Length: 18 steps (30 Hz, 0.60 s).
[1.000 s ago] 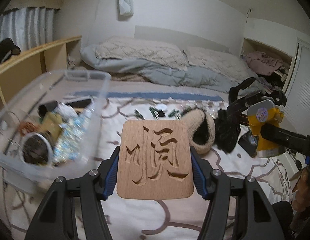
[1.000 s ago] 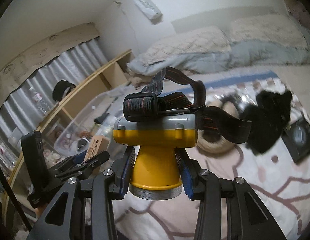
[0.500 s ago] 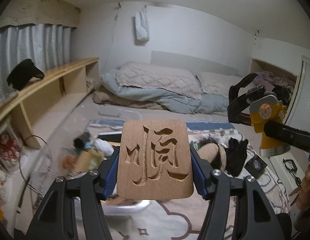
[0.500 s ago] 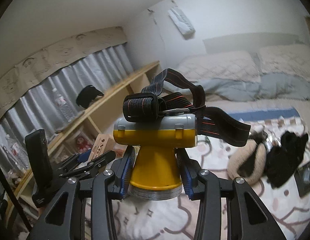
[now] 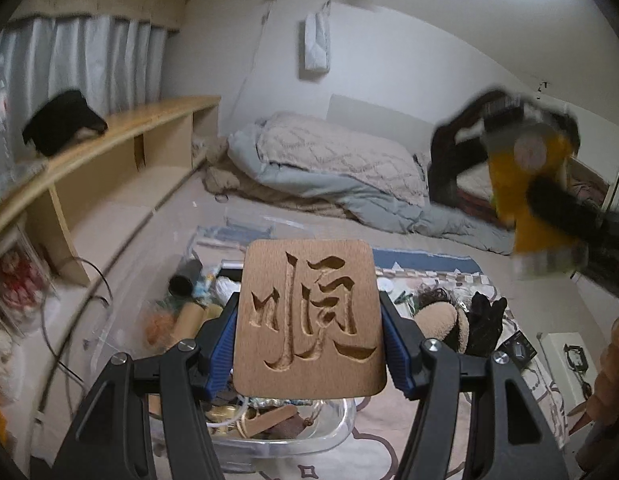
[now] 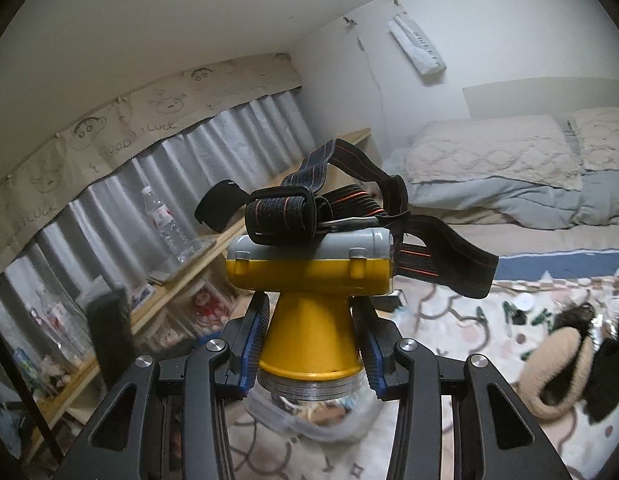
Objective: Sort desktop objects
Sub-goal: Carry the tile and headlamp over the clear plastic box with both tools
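**Two things held up above the clear box**

The left hand-held gripper (image 5: pixel 309 344) is clamped on a flat brown wooden tile with a carved sign (image 5: pixel 310 320). Its blue pads press the tile's two side edges, so the carved face stays turned up and the tile cannot slip. Below the gripper, partly hidden behind the tile, sits a clear plastic box (image 5: pixel 285 436) with small odds and ends in it. That looks like the place where sorted things go, so the tile is probably on its way in.

The right hand-held gripper (image 6: pixel 309 344) is clamped on a yellow and grey head lamp with black straps (image 6: pixel 309 276). It holds the narrow yellow neck, the easiest part to squeeze. The straps sit bundled on top and hang loose to the right.

Past the right gripper, on the patterned blanket (image 6: pixel 449 320), lie a tan fuzzy slipper (image 6: pixel 557 368) and something black (image 6: pixel 609 360), not yet sorted.
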Each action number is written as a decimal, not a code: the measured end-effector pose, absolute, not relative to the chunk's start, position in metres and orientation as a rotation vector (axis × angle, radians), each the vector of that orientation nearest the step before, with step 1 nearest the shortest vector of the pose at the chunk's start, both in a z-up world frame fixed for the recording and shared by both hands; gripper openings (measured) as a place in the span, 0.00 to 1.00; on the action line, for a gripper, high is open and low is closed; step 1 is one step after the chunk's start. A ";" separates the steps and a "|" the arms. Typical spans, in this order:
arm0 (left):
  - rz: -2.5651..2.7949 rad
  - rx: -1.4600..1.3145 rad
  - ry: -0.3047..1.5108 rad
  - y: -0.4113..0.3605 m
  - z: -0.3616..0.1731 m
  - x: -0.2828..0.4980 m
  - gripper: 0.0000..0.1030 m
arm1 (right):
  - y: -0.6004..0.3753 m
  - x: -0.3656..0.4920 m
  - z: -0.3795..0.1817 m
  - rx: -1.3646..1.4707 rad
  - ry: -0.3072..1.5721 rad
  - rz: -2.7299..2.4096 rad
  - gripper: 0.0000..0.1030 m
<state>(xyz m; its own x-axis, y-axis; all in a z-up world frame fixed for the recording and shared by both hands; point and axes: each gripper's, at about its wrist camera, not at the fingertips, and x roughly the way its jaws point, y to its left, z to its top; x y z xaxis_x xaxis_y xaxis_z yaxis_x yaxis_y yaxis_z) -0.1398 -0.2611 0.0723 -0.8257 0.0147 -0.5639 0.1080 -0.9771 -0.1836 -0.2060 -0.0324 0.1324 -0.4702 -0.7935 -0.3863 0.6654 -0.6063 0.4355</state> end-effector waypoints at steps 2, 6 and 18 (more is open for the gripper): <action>-2.928 0.969 0.356 -0.263 0.054 -0.152 0.61 | -0.041 -0.210 0.132 0.693 -0.262 -2.138 0.42; -2.902 1.080 0.394 -0.263 0.022 -0.172 0.61 | -0.054 -0.221 0.120 0.705 -0.251 -2.125 0.42; -2.743 1.325 0.344 -0.256 -0.040 -0.200 0.61 | -0.061 -0.248 0.080 0.822 -0.244 -2.127 0.42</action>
